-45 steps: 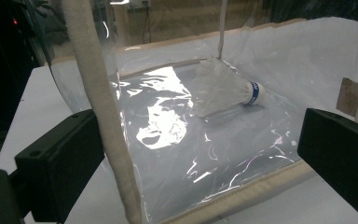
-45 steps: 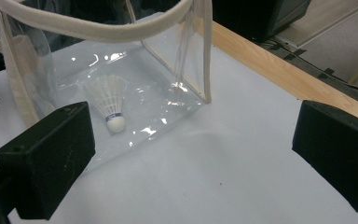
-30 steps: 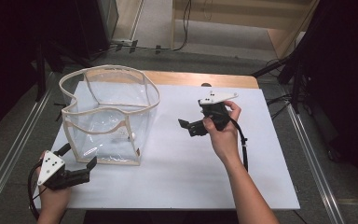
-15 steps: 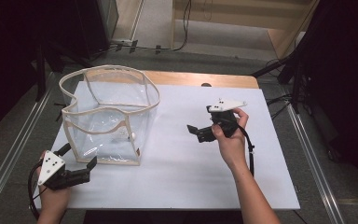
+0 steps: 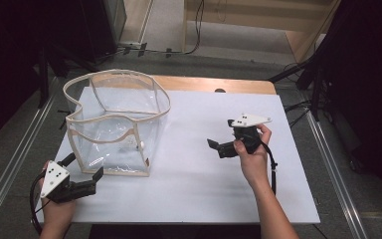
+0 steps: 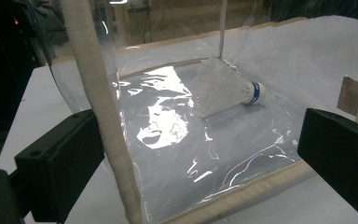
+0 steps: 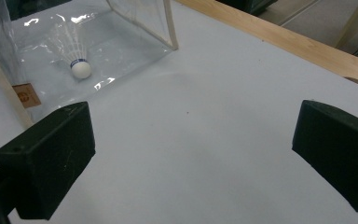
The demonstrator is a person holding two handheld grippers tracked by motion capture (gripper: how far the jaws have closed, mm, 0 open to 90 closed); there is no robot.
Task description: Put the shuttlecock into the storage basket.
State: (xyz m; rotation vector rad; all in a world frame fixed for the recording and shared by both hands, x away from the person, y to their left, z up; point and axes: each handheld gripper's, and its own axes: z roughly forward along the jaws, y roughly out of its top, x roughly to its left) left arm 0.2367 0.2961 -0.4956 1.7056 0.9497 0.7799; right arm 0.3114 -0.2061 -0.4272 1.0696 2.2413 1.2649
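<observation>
A white desk (image 5: 199, 199) carries a clear plastic bag (image 5: 117, 124) near its left edge, a shuttlecock (image 6: 226, 88) lying inside on its floor. The left gripper (image 5: 82, 174), fingers apart, sits at the bag's near corner; the right gripper (image 5: 219, 148), fingers apart and empty, hovers mid-desk. Steadying the bag's trim seems wise. Dark room beyond.

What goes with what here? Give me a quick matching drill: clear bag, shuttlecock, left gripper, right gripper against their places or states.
Things:
1. clear bag
2. shuttlecock
3. left gripper
4. right gripper

Places or states:
A. lying on its side inside the bag
B. open, over bare white table, apart from the bag
C. standing open-topped on the table's left part
D. open, jaws either side of the bag's near corner edge

Pairs: 1-C, 2-A, 3-D, 4-B
</observation>
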